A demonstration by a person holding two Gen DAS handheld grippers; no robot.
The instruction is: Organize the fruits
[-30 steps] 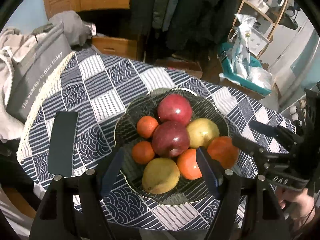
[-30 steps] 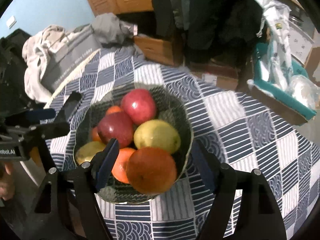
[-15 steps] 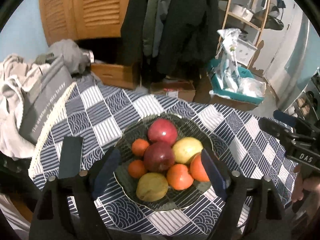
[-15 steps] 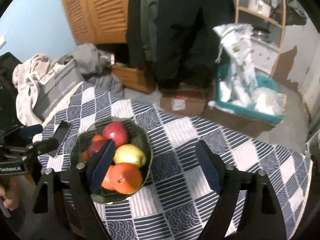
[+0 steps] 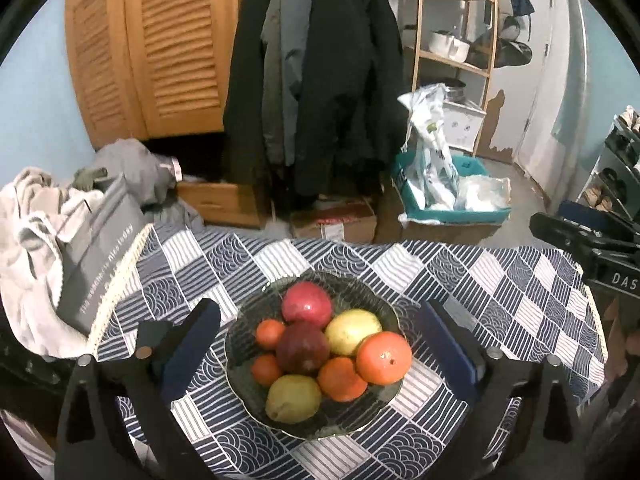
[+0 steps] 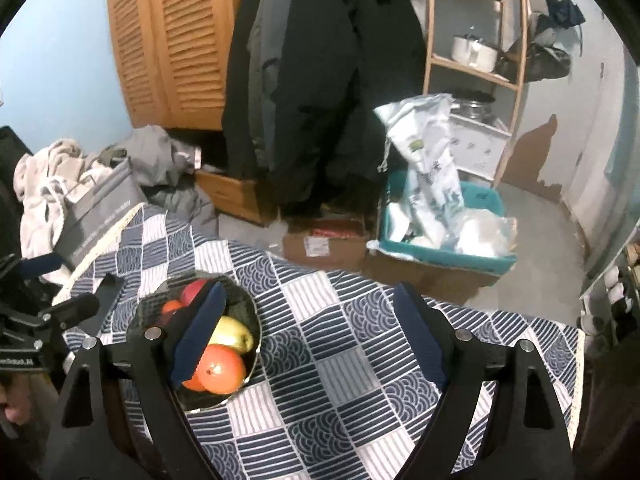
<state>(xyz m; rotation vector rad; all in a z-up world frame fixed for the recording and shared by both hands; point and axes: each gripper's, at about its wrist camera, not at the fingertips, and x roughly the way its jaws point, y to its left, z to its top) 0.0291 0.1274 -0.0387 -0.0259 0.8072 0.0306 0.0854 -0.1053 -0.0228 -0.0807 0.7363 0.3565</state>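
Left wrist view only: whole glass bowl (image 5: 390, 390) with every fruit exposed, centred between the spread fingers; right gripper's black frame at the far right edge.
Right wrist view only: bowl low at the left, partly hidden behind the left finger (image 6: 199, 336); bare stretch of checked tablecloth (image 6: 340, 360) between the fingers; left gripper's frame at the left edge.
Both views: hanging dark coats (image 5: 340, 80), louvred wooden doors (image 5: 160, 48), teal bin (image 5: 452, 208) of plastic bags on the floor.
Left gripper (image 5: 316, 344): jaws wide apart — nothing held, raised above the bowl.
Right gripper (image 6: 316, 336): jaws wide apart — nothing held, above the cloth just right of the bowl.
Fruit location: all heaped in the bowl, on the tablecloth.
Red apples: two — (image 5: 307, 305), (image 5: 303, 347).
Yellow pears: two — (image 5: 352, 331), (image 5: 293, 398).
Large oranges: two — (image 5: 384, 357), (image 5: 342, 379).
Small tangerines: two — (image 5: 270, 333), (image 5: 266, 369).
Grey box (image 5: 96, 256): one, at the table's left edge, leaning on crumpled laundry.
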